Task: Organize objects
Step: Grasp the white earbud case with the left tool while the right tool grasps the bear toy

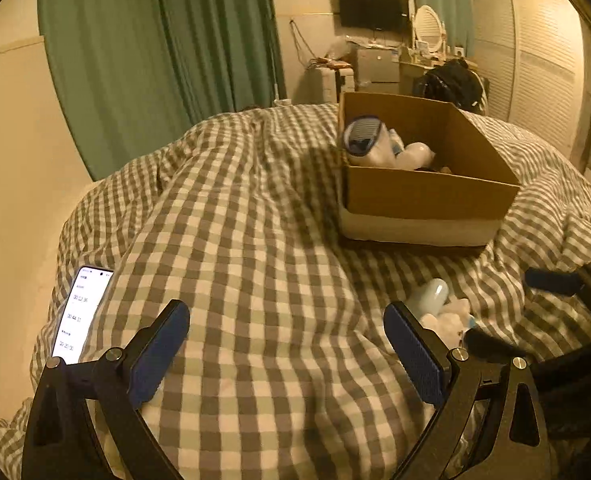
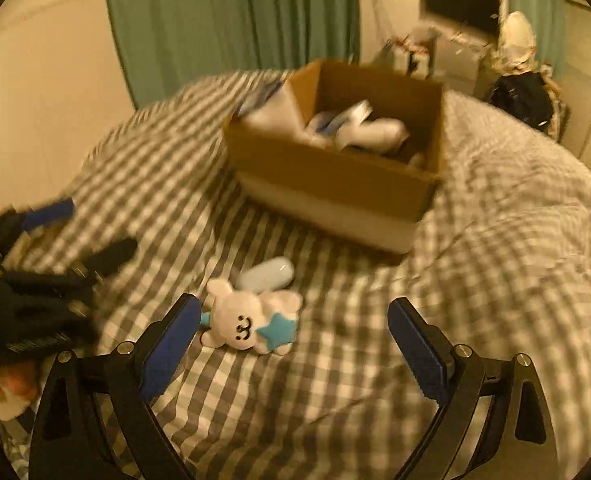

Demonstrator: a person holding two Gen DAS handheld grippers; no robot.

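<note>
A brown cardboard box [image 1: 431,194] [image 2: 335,192] sits on the checked bed cover and holds several white and blue items [image 1: 379,146] [image 2: 359,130]. A white plush toy with a blue star [image 2: 251,322] lies on the cover in front of the box, with a pale blue oval case [image 2: 267,274] just behind it. Both show partly in the left wrist view, plush [image 1: 449,320] and case [image 1: 429,298]. My right gripper [image 2: 295,344] is open and empty, just above the plush. My left gripper [image 1: 287,352] is open and empty over bare cover, left of the toys.
A phone [image 1: 81,312] with a lit screen lies at the bed's left edge. Green curtains [image 1: 159,48] hang behind the bed. A desk with a monitor [image 1: 373,8], a mirror and a black bag [image 1: 451,82] stands at the far right. The left gripper shows in the right view [image 2: 35,272].
</note>
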